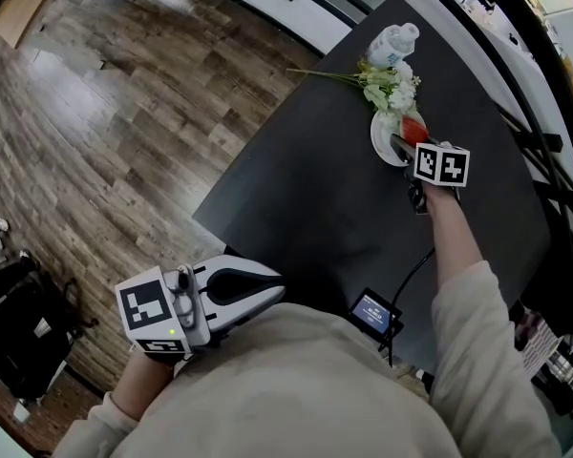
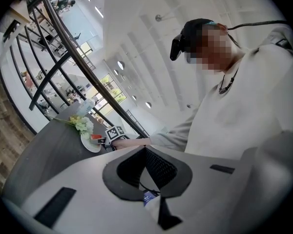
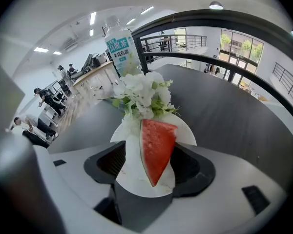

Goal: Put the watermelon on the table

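Watermelon (image 3: 156,147) lies as a wedge on the white plate (image 3: 134,172), at the far part of the dark bench (image 1: 306,189), just before the flowers (image 3: 142,97) and the bottle (image 3: 119,45).

Finding 1. The right hand-held gripper (image 3: 151,160) is at the plate with its jaws spread. One jaw is on each side of the wedge, which sits directly between them. Bare plate shows between the wedge and the left-hand jaw. On the other side the gap is too narrow to judge contact.

Finding 2. The wedge's long axis runs away from this hand-held gripper. Its narrow point faces the gripper and its broad end faces the flowers. The jaws therefore stand across the short dimension, which suits a squeeze.

Finding 3. The left hand-held gripper (image 2: 145,152) is pressed together on nothing and held close to the body, well apart from the plate. The right arm is plainly the nearer.

Assessment. The wedge is not yet on the bench. Closing, lifting clear of the rim and setting down on bare bench beside the plate appears to be what remains.
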A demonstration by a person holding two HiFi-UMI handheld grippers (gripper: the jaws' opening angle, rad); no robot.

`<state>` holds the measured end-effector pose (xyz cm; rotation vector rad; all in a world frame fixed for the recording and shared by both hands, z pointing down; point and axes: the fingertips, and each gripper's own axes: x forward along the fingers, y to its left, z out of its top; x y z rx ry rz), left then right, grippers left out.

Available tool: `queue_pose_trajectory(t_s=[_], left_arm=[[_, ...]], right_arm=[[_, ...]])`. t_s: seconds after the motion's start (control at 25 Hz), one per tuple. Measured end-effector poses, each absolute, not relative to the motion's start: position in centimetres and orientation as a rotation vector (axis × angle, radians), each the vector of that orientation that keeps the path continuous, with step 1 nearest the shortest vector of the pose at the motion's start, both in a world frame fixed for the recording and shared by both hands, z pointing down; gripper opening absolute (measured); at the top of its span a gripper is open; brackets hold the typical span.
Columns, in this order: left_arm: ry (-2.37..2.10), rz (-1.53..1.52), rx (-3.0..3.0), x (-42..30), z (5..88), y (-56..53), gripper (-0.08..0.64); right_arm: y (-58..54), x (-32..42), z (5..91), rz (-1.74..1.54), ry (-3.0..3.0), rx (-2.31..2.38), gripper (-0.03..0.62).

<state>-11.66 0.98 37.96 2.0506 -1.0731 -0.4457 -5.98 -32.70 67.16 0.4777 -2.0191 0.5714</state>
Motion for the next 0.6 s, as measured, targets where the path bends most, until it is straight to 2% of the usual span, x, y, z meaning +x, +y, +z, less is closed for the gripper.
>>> queue_pose_trajectory(t_s=[0.6], left_arm=[[-1.027,-0.380,2.173,-10.4,35.3,1.0,0.002]], right_arm=[[-32.4,-3.0,59.5,0.623,-2.140,0.594,0.273]])
